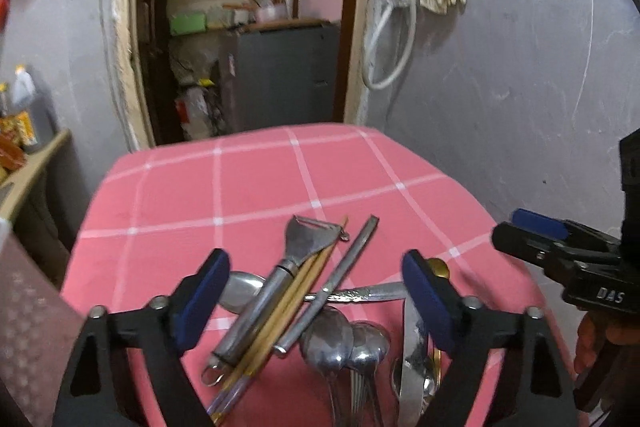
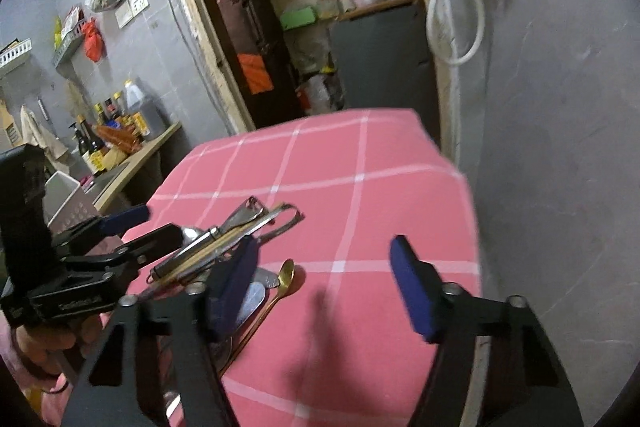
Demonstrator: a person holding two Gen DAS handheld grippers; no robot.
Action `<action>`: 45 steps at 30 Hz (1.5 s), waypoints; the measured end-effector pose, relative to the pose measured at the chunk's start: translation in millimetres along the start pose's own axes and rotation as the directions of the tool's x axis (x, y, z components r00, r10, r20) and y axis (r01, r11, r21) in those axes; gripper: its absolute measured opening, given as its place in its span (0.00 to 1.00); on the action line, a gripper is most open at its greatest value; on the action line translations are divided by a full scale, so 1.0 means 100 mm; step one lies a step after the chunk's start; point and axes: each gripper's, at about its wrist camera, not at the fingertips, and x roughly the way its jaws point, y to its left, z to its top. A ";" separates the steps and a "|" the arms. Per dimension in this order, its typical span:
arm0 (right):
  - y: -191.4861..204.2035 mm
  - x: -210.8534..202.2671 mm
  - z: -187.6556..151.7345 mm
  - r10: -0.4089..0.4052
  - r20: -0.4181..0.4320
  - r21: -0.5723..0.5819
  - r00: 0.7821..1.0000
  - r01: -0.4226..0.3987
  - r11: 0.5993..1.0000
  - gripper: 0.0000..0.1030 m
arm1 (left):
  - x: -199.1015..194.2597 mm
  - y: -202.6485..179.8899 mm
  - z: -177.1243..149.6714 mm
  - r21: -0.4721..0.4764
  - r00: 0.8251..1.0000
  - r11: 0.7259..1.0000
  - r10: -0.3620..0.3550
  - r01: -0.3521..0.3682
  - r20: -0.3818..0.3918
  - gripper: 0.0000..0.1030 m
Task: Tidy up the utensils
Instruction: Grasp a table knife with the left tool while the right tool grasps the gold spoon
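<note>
A pile of utensils lies on the pink checked tablecloth (image 1: 248,187). In the left wrist view it holds a steel peeler (image 1: 280,275), wooden chopsticks (image 1: 288,307), a grey metal rod (image 1: 340,275), steel spoons (image 1: 344,343), a knife (image 1: 412,367) and a gold spoon (image 2: 280,287). My left gripper (image 1: 316,303) is open, its fingers either side of the pile, a little above it. My right gripper (image 2: 324,287) is open over bare cloth, right of the pile; it also shows in the left wrist view (image 1: 536,231).
The table's far edge (image 2: 360,115) faces a doorway with shelves and a grey cabinet (image 1: 280,79). A grey wall (image 1: 520,87) runs close on the right. A counter with bottles (image 2: 120,131) stands to the left.
</note>
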 end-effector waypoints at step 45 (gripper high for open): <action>0.03 0.53 -0.15 0.191 -0.229 0.080 0.954 -0.177 0.981 0.03 | 0.96 -0.10 0.23 0.076 0.912 0.973 -0.173 0.216 -0.373 0.10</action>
